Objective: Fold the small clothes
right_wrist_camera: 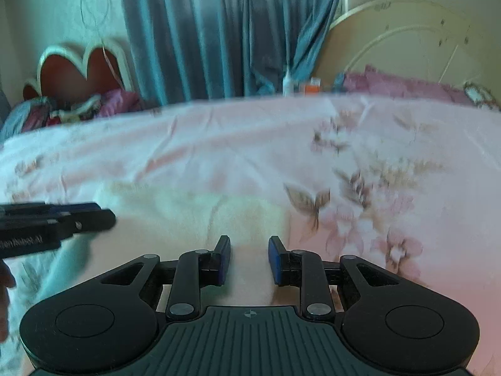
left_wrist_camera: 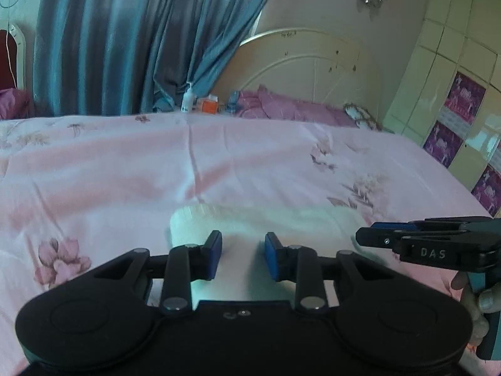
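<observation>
A small white garment [left_wrist_camera: 250, 219] lies flat on the pink floral bedspread [left_wrist_camera: 125, 172]. My left gripper [left_wrist_camera: 243, 258] is open just above the garment's near edge, with the cloth showing between the blue pads. My right gripper [right_wrist_camera: 249, 258] is open over the garment's right part [right_wrist_camera: 188, 213], close to the cloth. In the left wrist view the right gripper [left_wrist_camera: 363, 236] comes in from the right, side-on. In the right wrist view the left gripper [right_wrist_camera: 108, 216] comes in from the left. Neither holds cloth.
The bed's cream headboard [left_wrist_camera: 313, 62] and purple pillows [left_wrist_camera: 281, 106] are at the far end. A lotion bottle [left_wrist_camera: 187, 97] and an orange box [left_wrist_camera: 206, 105] stand behind the bed by the blue curtain [left_wrist_camera: 125, 40]. A wardrobe [left_wrist_camera: 454, 94] is at the right.
</observation>
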`<state>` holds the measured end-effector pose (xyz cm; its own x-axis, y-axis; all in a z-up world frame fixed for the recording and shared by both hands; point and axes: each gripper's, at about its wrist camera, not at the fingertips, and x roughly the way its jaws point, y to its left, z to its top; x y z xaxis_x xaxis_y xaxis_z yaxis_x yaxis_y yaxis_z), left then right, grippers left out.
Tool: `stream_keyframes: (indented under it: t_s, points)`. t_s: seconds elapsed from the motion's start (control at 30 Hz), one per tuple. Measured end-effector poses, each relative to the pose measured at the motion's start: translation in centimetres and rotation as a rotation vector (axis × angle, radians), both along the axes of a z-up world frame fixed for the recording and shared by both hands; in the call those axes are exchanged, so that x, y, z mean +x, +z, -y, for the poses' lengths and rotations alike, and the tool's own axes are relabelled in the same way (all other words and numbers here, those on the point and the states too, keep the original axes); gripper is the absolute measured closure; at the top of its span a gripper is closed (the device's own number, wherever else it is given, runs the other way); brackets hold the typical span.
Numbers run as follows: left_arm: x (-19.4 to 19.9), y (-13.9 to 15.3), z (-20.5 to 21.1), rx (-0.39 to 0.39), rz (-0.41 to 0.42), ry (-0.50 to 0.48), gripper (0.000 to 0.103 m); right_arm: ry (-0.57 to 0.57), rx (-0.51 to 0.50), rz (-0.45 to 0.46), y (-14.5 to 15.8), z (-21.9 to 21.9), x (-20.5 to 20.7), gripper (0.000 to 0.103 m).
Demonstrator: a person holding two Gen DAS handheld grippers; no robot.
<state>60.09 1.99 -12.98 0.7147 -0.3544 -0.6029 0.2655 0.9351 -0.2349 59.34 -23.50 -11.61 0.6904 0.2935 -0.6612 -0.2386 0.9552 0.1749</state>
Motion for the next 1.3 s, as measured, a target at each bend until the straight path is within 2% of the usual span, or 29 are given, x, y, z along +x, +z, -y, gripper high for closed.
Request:
stream_keyframes:
  t_s: [0.07, 0.13, 0.3, 0.37, 0.43, 0.5, 0.57, 0.63, 0.7, 0.77, 0.83, 1.0, 1.03, 1.07, 1.13, 1.3]
  points:
    - [1.1, -0.6, 0.0, -0.004, -0.035, 0.001, 0.072, -0.006, -0.004, -0.021, -0.5, -0.2, 0.9, 0.078]
    - [2.2, -1.2, 0.4, 0.030, -0.077, -0.013, 0.070, 0.000, -0.011, -0.069, -1.5, -0.2, 1.9, 0.078]
    - [2.9, -1.0, 0.7, 0.042, -0.104, 0.003, 0.069, -0.008, -0.017, -0.090, -1.4, -0.2, 2.5, 0.078]
    - [2.2, -0.5, 0.6, 0.048, -0.083, 0.013, 0.071, -0.025, -0.006, -0.079, -0.7, 0.1, 2.0, 0.078]
    - [1.1, 0.5, 0.3, 0.034, -0.060, 0.017, 0.067, -0.028, 0.017, -0.053, 0.1, 0.4, 1.2, 0.077]
    - [-0.4, 1.3, -0.1, 0.041, -0.035, 0.034, 0.055, -0.029, 0.037, -0.047, 0.9, 0.6, 0.4, 0.077]
    - [-2.1, 1.7, -0.7, 0.033, -0.024, 0.056, 0.049, -0.039, 0.083, -0.037, 1.7, 1.3, -1.1, 0.077]
    - [-3.7, 1.7, -1.3, 0.028, -0.035, 0.070, 0.049, -0.019, 0.099, -0.028, 2.1, 1.3, -2.6, 0.077]
    - [-4.8, 1.3, -1.4, 0.022, -0.051, 0.070, 0.050, 0.047, 0.061, -0.010, 2.2, 0.0, -4.3, 0.078]
    - [-4.6, 0.5, -0.8, 0.050, -0.096, 0.055, 0.050, 0.104, -0.019, -0.028, 1.3, -1.7, -4.8, 0.078]
    - [-4.3, -0.1, -0.3, 0.082, -0.111, 0.060, 0.048, 0.095, -0.082, -0.044, 0.0, -2.4, -4.7, 0.078]
    - [-4.5, 0.5, -0.2, 0.122, -0.113, 0.072, 0.046, 0.078, -0.086, -0.027, 1.0, -2.2, -5.2, 0.078]
    - [-4.7, 0.7, -0.1, 0.128, -0.112, 0.074, 0.044, 0.084, -0.087, -0.010, 1.5, -2.0, -5.7, 0.078]
    - [-5.0, 1.0, -0.2, 0.131, -0.112, 0.082, 0.038, 0.087, -0.083, 0.002, 1.9, -1.8, -6.1, 0.078]
    - [-5.8, 1.4, -0.4, 0.102, -0.108, 0.077, 0.035, 0.095, -0.083, 0.012, 2.4, -1.4, -6.9, 0.078]
    - [-9.3, 2.2, -0.4, 0.071, -0.118, 0.039, 0.036, 0.100, -0.061, 0.007, 3.5, 0.1, -10.3, 0.078]
